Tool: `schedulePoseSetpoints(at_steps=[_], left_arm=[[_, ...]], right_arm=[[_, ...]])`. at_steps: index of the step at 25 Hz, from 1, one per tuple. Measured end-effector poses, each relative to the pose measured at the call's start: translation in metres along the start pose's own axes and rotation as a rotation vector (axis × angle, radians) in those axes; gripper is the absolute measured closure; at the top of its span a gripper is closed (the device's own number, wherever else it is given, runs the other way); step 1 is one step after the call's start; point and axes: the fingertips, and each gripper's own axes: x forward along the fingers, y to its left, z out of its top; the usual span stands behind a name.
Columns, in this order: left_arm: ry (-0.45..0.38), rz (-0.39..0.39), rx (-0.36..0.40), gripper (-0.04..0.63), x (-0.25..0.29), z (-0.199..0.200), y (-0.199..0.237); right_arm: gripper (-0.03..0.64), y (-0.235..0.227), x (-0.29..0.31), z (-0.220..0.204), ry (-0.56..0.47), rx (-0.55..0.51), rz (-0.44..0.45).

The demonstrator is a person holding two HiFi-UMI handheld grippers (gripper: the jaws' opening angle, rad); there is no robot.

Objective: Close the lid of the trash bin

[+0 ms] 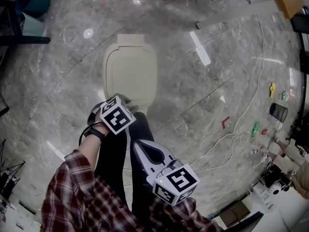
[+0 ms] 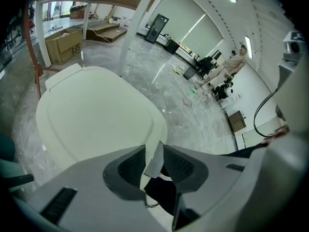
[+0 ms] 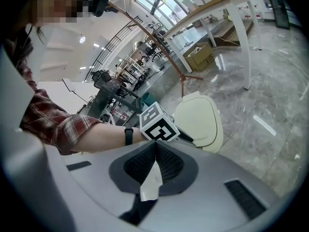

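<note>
A cream trash bin (image 1: pixel 131 71) stands on the marble floor with its lid (image 2: pixel 96 115) lying flat down. My left gripper (image 1: pixel 118 103) hovers at the bin's near edge, its tips hidden under its marker cube in the head view. In the left gripper view the left gripper (image 2: pixel 154 149) shows a narrow gap between the pads, with nothing in it, just above the lid's near rim. My right gripper (image 1: pixel 145 149) hangs lower and nearer my body, apart from the bin. Its pads meet at the tips (image 3: pixel 155 143) and hold nothing. The bin (image 3: pixel 200 120) lies beyond it.
White cables (image 1: pixel 231 139) trail over the floor at the right, near a black mesh cup (image 1: pixel 278 111) and small coloured items. A white-legged wooden table (image 2: pixel 135 13) and a cardboard box (image 2: pixel 63 45) stand beyond the bin. My dark trousers (image 1: pixel 116 163) fill the floor below the grippers.
</note>
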Motion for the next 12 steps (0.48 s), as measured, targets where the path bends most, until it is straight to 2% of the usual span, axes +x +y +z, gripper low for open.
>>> schedulePoseSetpoints(at_steps=[4,12], left_arm=[[-0.002,0.011,0.026,0.514,0.0,0.002,0.005],[0.045,0.01,0.058,0.515,0.009,-0.002,0.007]], right_arm=[[0.604,-0.006,0.008,0.007,0.019,-0.027,-0.005],[0.604,-0.022,0.02,0.022,0.054,-0.059,-0.03]])
